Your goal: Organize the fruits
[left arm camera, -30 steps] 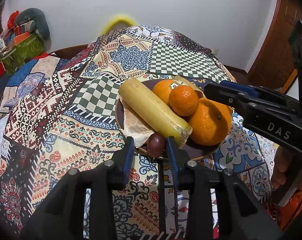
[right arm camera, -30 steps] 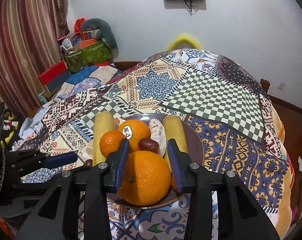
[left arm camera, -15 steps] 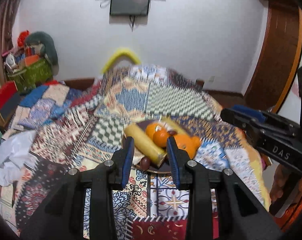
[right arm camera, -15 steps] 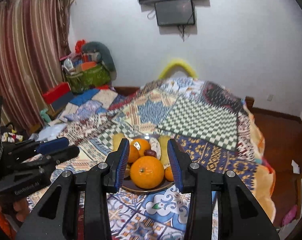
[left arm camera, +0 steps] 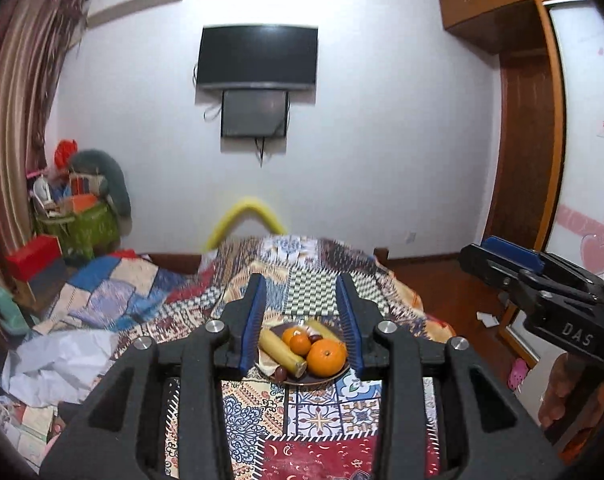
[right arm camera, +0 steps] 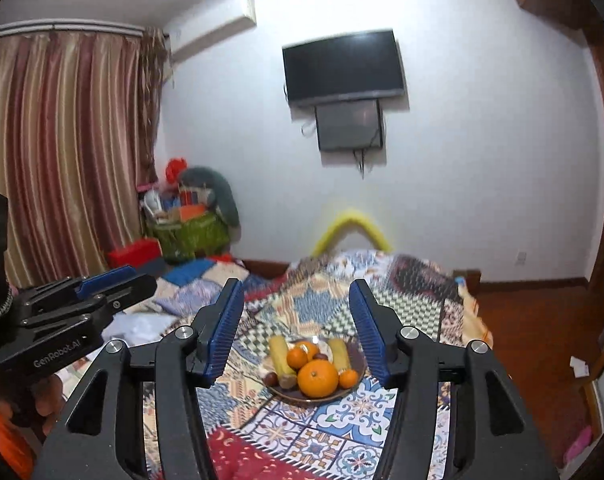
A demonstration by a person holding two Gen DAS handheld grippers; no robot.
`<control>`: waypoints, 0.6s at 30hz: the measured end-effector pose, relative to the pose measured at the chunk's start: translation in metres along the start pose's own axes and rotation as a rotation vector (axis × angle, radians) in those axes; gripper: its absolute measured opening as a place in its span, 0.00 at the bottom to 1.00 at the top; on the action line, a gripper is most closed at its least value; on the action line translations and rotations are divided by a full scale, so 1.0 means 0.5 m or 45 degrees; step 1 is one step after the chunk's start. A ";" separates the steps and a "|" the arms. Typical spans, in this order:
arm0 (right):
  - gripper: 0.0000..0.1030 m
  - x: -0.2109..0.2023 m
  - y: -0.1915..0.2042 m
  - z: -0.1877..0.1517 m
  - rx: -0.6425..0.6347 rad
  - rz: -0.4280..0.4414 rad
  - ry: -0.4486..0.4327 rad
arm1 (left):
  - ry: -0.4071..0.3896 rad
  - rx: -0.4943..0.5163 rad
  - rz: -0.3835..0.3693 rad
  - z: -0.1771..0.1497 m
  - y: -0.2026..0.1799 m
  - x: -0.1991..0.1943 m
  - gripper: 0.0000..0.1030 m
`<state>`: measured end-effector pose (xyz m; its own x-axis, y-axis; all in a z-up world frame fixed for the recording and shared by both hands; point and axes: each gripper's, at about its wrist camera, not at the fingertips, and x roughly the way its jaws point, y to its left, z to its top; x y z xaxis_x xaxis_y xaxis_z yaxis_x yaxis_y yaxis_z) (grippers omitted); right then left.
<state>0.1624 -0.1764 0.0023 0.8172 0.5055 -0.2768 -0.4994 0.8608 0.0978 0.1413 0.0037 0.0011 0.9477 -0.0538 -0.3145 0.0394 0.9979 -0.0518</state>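
Note:
A brown plate [left arm camera: 326, 379] [right arm camera: 293, 397] of fruit sits on the patchwork quilt. It holds a large orange [left arm camera: 326, 357] [right arm camera: 318, 378], smaller oranges [left arm camera: 300, 345] [right arm camera: 297, 357], two yellow banana-like pieces [left arm camera: 279, 350] [right arm camera: 281, 355] and a small dark fruit [left arm camera: 279, 372] [right arm camera: 271, 379]. My left gripper [left arm camera: 302, 332] is open and empty, held well back from the plate. My right gripper [right arm camera: 297, 332] is open and empty, also well back and above. Each gripper shows in the other's view, the right one [left arm camera: 542, 276] and the left one [right arm camera: 81, 300].
The quilt-covered bed [left arm camera: 314, 292] fills the middle. A cluttered pile with a green bag [left arm camera: 81, 228] and red box [left arm camera: 33, 256] stands at the left wall. White cloth [left arm camera: 57, 364] lies left. A TV [left arm camera: 257, 58] hangs ahead; a wooden door [left arm camera: 530, 160] is right.
Both grippers have pulled far back and up from the plate, so it now looks small. The fruit has stayed on the plate. The jaws stay open.

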 end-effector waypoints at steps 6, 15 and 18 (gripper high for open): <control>0.59 -0.072 0.027 0.009 0.002 -0.016 -0.115 | -0.122 0.018 -0.002 0.016 -0.016 -0.088 0.57; 0.76 -0.094 0.045 0.000 -0.002 -0.072 -0.166 | -0.187 0.036 0.027 0.015 -0.030 -0.148 0.82; 0.83 -0.093 0.047 -0.002 -0.002 -0.077 -0.170 | -0.202 0.031 0.041 0.011 -0.030 -0.158 0.92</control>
<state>0.1122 -0.1799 0.0165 0.8767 0.4562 -0.1527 -0.4485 0.8899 0.0833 0.0675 -0.0068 0.0321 0.9867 -0.0174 -0.1617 0.0143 0.9997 -0.0206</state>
